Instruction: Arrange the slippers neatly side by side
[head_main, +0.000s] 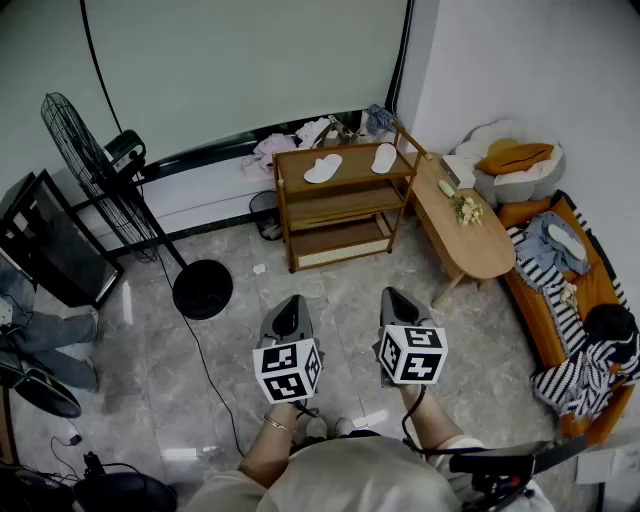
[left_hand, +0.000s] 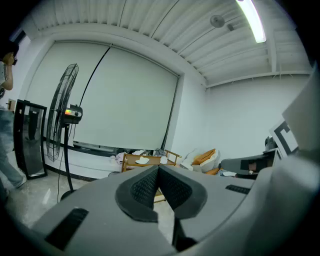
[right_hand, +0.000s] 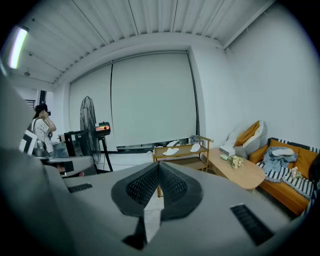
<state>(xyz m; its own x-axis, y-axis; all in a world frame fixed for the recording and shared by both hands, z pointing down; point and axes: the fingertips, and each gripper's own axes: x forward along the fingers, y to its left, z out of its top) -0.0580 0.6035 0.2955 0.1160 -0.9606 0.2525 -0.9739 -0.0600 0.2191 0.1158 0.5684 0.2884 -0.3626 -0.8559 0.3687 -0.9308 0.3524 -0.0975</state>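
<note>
Two white slippers lie apart on the top of a wooden shelf rack (head_main: 340, 205): the left slipper (head_main: 322, 168) at an angle, the right slipper (head_main: 384, 157) nearer the rack's right end. Both show small in the left gripper view as slippers (left_hand: 142, 160) and in the right gripper view as slippers (right_hand: 171, 150). My left gripper (head_main: 290, 316) and right gripper (head_main: 395, 305) hover side by side over the floor, well short of the rack. Each has its jaws shut with the tips touching and nothing between them.
A standing fan (head_main: 95, 165) with a round base (head_main: 202, 288) stands left of the rack. A wooden oval table (head_main: 470, 235) and an orange sofa (head_main: 590, 300) with clothes are on the right. A black cable (head_main: 205, 370) runs over the marble floor. A person stands at the far left.
</note>
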